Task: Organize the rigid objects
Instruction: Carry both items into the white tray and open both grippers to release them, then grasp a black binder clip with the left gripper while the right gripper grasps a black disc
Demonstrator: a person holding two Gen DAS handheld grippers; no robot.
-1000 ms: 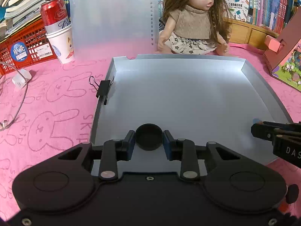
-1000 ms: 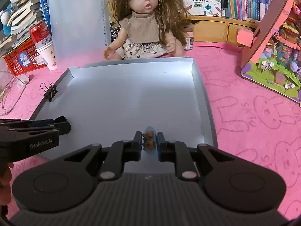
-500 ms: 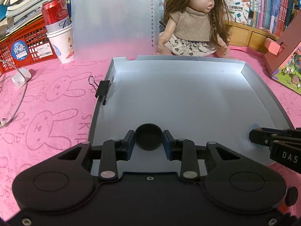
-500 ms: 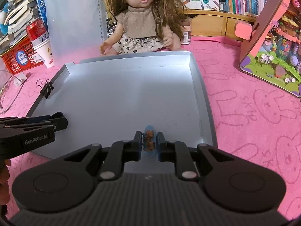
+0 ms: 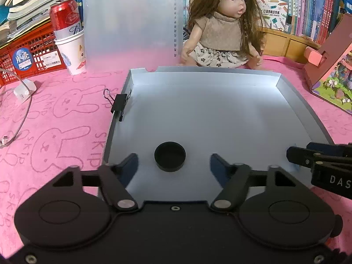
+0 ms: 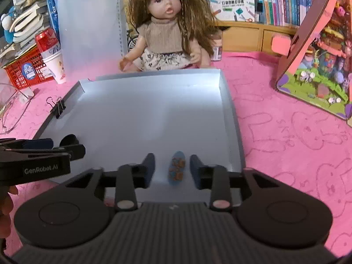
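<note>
Pink bunny-print cloth surrounded a grey tray, mostly bare toward its far wall. Near its front edge, the left gripper was opening around a black cap, pads clear. The right gripper was likewise opening beside a small blue oval, possibly a charm.

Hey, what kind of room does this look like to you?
Probably a child's room or a home study corner. A long-haired doll sits on a pink bunny-print cloth, shelves of books stand behind it, and a toy playhouse stands to the right.
</note>
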